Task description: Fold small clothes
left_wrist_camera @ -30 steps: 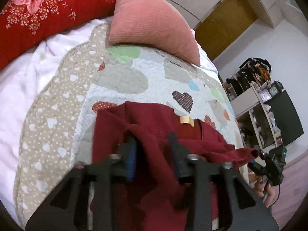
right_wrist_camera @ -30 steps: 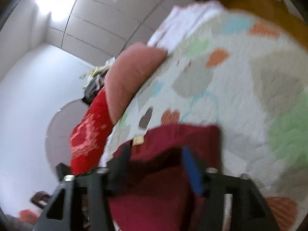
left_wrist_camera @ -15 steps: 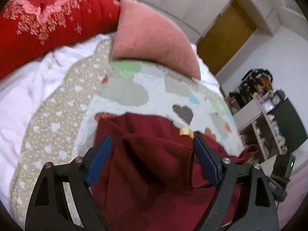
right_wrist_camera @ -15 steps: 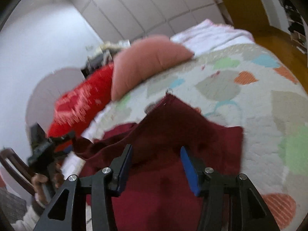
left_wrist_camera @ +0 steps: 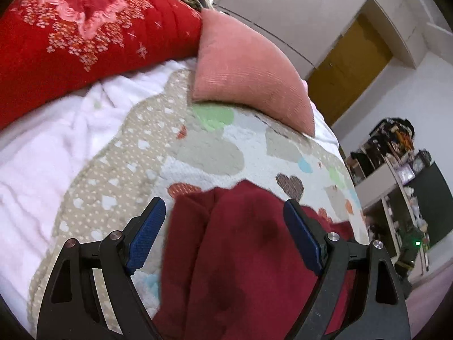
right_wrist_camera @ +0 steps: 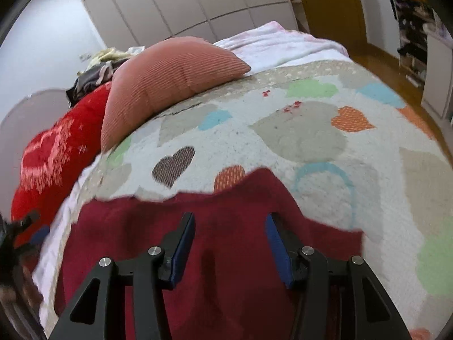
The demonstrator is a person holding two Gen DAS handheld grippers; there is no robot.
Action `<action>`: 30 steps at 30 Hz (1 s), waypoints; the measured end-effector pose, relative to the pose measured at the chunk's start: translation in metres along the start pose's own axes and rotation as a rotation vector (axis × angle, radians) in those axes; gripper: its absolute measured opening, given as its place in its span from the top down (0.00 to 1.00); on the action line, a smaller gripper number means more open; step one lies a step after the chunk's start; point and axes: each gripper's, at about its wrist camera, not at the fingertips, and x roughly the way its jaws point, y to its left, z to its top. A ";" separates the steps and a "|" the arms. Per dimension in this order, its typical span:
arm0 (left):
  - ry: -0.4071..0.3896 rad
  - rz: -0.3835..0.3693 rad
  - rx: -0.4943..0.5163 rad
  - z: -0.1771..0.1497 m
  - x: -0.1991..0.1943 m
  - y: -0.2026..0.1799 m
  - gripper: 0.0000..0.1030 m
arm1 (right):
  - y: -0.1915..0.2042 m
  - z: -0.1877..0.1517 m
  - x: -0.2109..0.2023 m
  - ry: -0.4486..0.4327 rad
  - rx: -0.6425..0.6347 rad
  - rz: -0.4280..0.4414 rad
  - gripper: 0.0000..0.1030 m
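Both tools hang over the dark red garment (left_wrist_camera: 237,255) with nothing in their grip. Left tool (left_wrist_camera: 223,226) stands spread wide, its blue pads on either side of a raised fold and clear of the cloth. Right tool (right_wrist_camera: 230,243) is about half spread, and its pads too stand off the fabric below.

That garment lies on the heart-patterned quilt (right_wrist_camera: 297,141) of the bed, near its front edge, partly folded, with one layer doubled over and a ragged far hem.

Most likely trouble, I judge, is the loose fold slipping open now that neither tool pins it, since the cloth looks soft and thick. A pinch that takes only the top layer would drag it askew, and one that goes too deep could catch the quilt and lift it along with the cloth.

Farther up the bed a pink cushion (left_wrist_camera: 249,70) rests on the quilt's far edge, with a red embroidered pillow (left_wrist_camera: 85,28) beside it and a white blanket (left_wrist_camera: 42,155) under the quilt. All lie well apart from the garment, so nothing blocks the next fold. Shelves crowded with small things (left_wrist_camera: 396,170) stand off beyond the bed.
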 end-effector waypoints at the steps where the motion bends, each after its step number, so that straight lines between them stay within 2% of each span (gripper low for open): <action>1: 0.014 0.001 0.011 -0.003 0.005 -0.003 0.17 | 0.003 -0.004 -0.007 -0.007 -0.023 0.004 0.52; 3: 0.036 0.028 0.033 -0.008 0.018 -0.009 0.17 | 0.009 -0.009 -0.018 -0.019 -0.059 0.009 0.51; 6: 0.099 0.151 0.082 -0.016 0.044 -0.015 0.17 | 0.014 -0.009 -0.012 -0.008 -0.100 -0.014 0.51; 8: 0.158 0.254 0.081 -0.021 0.067 -0.006 0.17 | 0.006 -0.003 0.005 -0.004 -0.085 -0.111 0.51; 9: 0.177 0.254 0.058 -0.023 0.072 0.000 0.17 | -0.001 -0.001 0.019 0.018 -0.073 -0.147 0.51; 11: 0.171 0.214 0.010 -0.022 0.069 0.011 0.17 | -0.012 0.002 0.040 0.076 -0.031 -0.145 0.51; 15: 0.153 0.234 -0.007 -0.021 0.047 0.021 0.17 | 0.005 -0.001 0.018 0.042 -0.088 -0.161 0.51; 21: 0.134 0.199 -0.065 -0.041 0.011 0.041 0.17 | 0.036 -0.010 -0.012 0.053 -0.060 -0.003 0.51; 26: 0.107 0.177 -0.065 -0.069 -0.014 0.045 0.17 | 0.103 -0.017 -0.009 0.093 -0.141 0.191 0.51; 30: 0.085 0.172 -0.018 -0.083 -0.019 0.040 0.17 | 0.156 -0.018 0.011 0.130 -0.186 0.259 0.51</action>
